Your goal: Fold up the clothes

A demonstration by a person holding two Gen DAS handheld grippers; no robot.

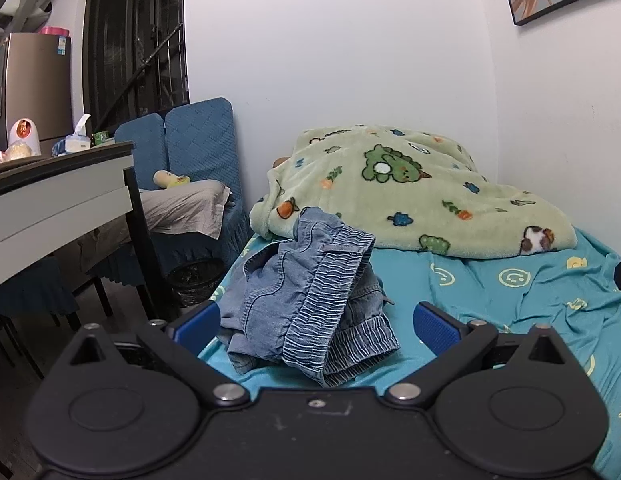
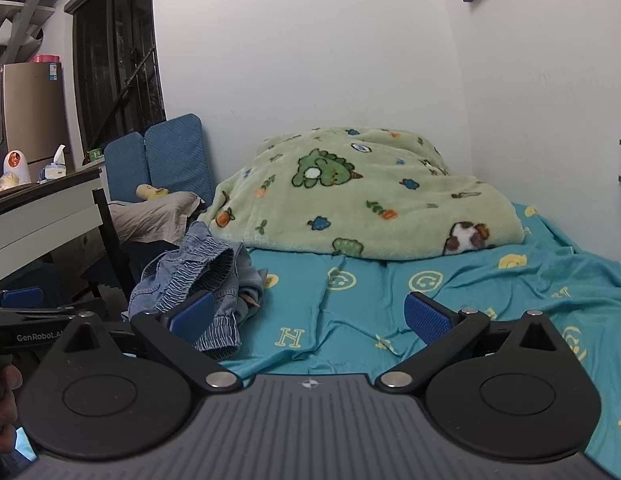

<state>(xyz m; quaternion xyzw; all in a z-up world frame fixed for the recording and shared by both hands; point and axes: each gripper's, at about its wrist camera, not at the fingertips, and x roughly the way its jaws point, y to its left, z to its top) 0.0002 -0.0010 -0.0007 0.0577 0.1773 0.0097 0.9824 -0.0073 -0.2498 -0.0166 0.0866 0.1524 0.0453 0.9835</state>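
Note:
A crumpled pair of blue denim shorts [image 1: 310, 296] with an elastic waistband lies in a heap on the teal bed sheet [image 1: 510, 300] near the bed's left edge. My left gripper [image 1: 316, 322] is open, its blue pads on either side of the heap, just in front of it. In the right wrist view the shorts [image 2: 198, 276] lie to the left. My right gripper [image 2: 310, 314] is open and empty over the bare sheet [image 2: 350, 320], its left pad overlapping the shorts' edge in view. The left gripper's body shows at the far left [image 2: 30, 332].
A green cartoon-print blanket [image 1: 410, 192] is bunched at the bed's far end against the wall. Left of the bed stand a white desk [image 1: 58, 200] with small items, blue-covered chairs [image 1: 190, 140], a waste bin [image 1: 196, 280] and a fridge [image 1: 34, 84].

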